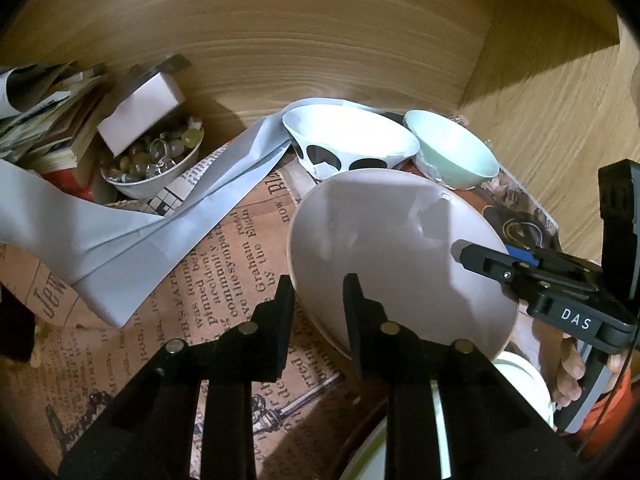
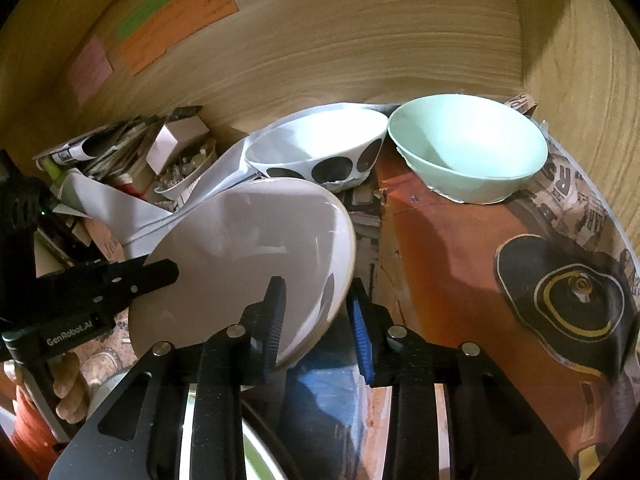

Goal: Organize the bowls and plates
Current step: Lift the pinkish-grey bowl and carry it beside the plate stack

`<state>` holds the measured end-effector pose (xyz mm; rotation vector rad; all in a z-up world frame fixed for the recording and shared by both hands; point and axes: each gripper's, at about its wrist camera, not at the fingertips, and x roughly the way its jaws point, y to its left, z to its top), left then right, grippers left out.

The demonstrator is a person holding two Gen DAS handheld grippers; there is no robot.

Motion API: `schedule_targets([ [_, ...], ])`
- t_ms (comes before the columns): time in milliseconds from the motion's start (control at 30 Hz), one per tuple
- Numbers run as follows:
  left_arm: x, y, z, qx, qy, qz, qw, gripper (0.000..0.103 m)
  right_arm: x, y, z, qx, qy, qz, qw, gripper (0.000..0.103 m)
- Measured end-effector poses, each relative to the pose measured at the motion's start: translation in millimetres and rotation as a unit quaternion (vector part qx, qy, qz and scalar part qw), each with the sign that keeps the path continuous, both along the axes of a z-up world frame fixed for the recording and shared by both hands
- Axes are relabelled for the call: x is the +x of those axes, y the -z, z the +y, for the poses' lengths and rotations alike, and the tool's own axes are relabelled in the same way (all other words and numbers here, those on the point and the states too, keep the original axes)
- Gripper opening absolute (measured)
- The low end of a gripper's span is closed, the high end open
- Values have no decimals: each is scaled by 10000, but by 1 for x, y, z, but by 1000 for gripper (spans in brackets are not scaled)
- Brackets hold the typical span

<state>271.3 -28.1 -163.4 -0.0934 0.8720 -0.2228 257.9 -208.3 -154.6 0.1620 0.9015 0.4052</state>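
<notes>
Left wrist view: left gripper [image 1: 318,292] clenched on the near-left rim of the grey plate [image 1: 392,248], one finger outside the rim, the other over the plate's face. Plate tilted, held off the newspaper lining [image 1: 224,280]. Right gripper [image 1: 480,258] comes in from the right, gripping the plate's right edge; fingers of a hand [image 1: 568,376] below it. Just behind the plate: black-spotted white bowl [image 1: 348,144], mint green bowl [image 1: 456,152] beside it on the right. Small bowl of beads [image 1: 156,160] far left.

Right wrist view: right gripper [image 2: 318,312] clamped on the plate's [image 2: 256,248] right rim, rim between black and blue pads. Left gripper [image 2: 160,272] holds the opposite edge. Spotted bowl [image 2: 320,148] and mint bowl [image 2: 468,148] behind, against the wooden wall [image 2: 360,40].
</notes>
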Motion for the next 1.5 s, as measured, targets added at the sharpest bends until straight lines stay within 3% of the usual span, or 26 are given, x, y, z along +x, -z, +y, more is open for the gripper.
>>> schedule_targets([
  [233, -8, -7, 0, 119, -127, -155, 9997, 24, -5, -8, 0, 110, 20, -113, 9999, 29],
  [567, -31, -30, 16, 4, -351, -520, 9980, 24, -17, -18, 15, 222, -159, -169, 9995, 29],
  [1133, -88, -55, 50, -250, -669, -892, 9934, 24, -51, -42, 47, 240, -448, -406, 9979, 29],
  [1500, -136, -66, 72, -182, -876, -1176, 9890, 24, -80, -57, 74, 337, -669, -604, 9954, 29],
])
